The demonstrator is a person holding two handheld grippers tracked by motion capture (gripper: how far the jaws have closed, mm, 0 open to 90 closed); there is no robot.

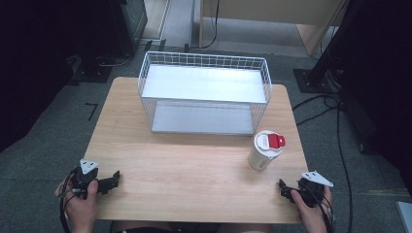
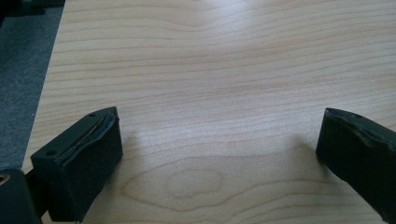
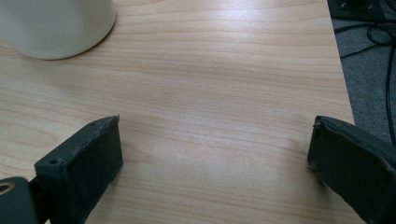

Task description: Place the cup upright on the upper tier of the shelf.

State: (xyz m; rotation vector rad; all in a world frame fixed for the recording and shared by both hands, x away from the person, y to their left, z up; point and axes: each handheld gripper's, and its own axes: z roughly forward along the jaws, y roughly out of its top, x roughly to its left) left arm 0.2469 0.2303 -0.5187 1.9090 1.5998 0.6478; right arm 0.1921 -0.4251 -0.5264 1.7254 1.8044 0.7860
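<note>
A white tumbler with a red flip lid [image 1: 265, 150] stands upright on the right side of the wooden table [image 1: 194, 165]. Its pale base [image 3: 56, 25] sits at the top left of the right gripper view, a short way ahead of the jaws. My right gripper [image 1: 285, 189] rests at the table's near right corner, open, with only bare wood between its jaws [image 3: 215, 144]. At the near left corner my left gripper [image 1: 110, 180] is open too, its jaws spread wide over bare wood [image 2: 219, 140]. A white two-level wire basket rack [image 1: 204, 92] stands at the back centre.
The table's left edge [image 2: 46, 88] runs close beside my left gripper, with grey carpet beyond. Black cables [image 1: 335, 111] and a black stand base [image 1: 313, 80] lie on the floor to the right. Another dark stand [image 1: 94, 70] is at the back left.
</note>
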